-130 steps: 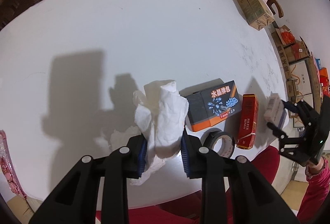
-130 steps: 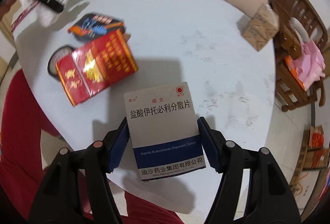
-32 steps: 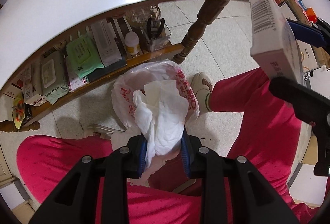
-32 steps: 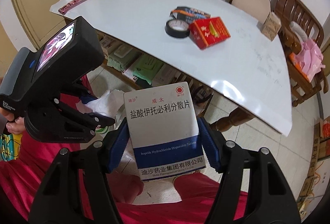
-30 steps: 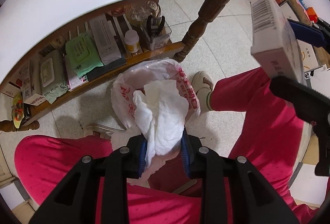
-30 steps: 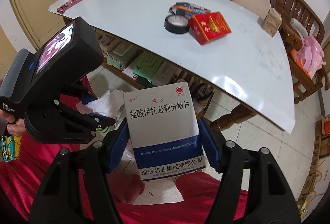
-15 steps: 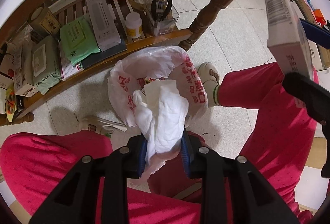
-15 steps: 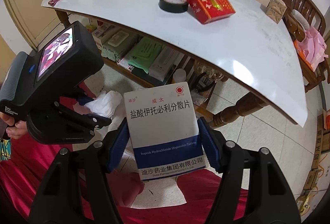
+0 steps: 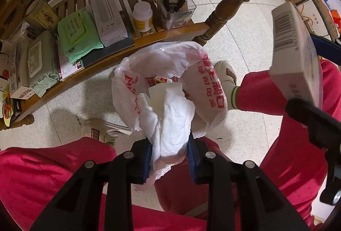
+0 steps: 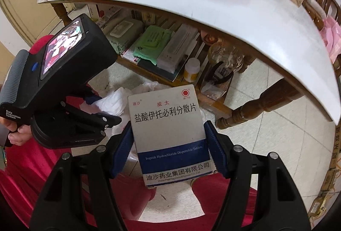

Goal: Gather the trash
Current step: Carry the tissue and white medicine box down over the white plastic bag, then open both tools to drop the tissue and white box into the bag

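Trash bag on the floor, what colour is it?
White bag with red print, clearest in the left wrist view.

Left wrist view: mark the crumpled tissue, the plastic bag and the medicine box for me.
crumpled tissue (image 9: pixel 170 120), left wrist view, middle of the wad between the pads.
plastic bag (image 9: pixel 213 90), left wrist view, its red-printed right wall.
medicine box (image 9: pixel 296 60), left wrist view, its long side face below the barcode.

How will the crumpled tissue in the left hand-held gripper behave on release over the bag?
The crumpled tissue looks floppy, its folds sagging past the pads, and probably very light, so it may drift or cling rather than drop cleanly into the plastic bag.
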`<state>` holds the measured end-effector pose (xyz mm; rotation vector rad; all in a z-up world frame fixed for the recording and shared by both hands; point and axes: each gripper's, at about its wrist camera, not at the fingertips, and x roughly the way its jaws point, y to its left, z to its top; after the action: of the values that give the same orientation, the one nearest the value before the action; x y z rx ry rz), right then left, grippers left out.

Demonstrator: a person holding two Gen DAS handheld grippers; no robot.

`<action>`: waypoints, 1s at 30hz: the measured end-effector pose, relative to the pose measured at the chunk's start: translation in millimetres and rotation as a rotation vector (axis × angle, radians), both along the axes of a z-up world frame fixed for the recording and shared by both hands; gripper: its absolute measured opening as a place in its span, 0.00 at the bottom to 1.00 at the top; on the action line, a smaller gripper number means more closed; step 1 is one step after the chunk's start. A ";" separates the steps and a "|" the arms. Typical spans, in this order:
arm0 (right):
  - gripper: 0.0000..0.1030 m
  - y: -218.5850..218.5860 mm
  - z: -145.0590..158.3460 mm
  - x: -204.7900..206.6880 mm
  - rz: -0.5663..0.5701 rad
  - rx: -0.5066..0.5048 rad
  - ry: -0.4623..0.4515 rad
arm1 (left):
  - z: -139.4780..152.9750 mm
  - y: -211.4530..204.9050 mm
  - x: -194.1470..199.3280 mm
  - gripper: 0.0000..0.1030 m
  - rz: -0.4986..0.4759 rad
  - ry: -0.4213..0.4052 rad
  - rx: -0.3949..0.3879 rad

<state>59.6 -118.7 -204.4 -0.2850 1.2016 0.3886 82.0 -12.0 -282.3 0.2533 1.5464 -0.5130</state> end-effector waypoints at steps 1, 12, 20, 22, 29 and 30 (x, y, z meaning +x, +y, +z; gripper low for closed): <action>0.63 0.2 -3.4 0.6 -0.001 -0.001 0.004 | -3.8 -0.9 1.3 0.27 -0.002 0.002 0.005; 0.63 1.5 -49.2 10.3 -0.022 -0.025 0.061 | -44.1 -10.1 17.5 0.27 -0.008 0.046 0.042; 0.63 -4.1 -78.9 18.0 -0.039 -0.028 0.126 | -74.1 -11.0 29.5 0.27 0.005 0.103 0.050; 0.63 -4.5 -87.8 20.0 -0.046 -0.025 0.147 | -79.7 -10.6 33.0 0.27 0.013 0.113 0.045; 0.63 -2.0 -122.1 28.1 -0.065 -0.040 0.179 | -97.7 -8.5 39.2 0.27 0.050 0.143 0.027; 0.63 -2.3 -129.5 29.1 -0.074 -0.037 0.195 | -100.0 -8.3 39.1 0.27 0.052 0.147 0.027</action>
<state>88.7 -121.1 -334.0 -0.2380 1.4082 0.3356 121.1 -20.3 -382.3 0.1993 1.6994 -0.4784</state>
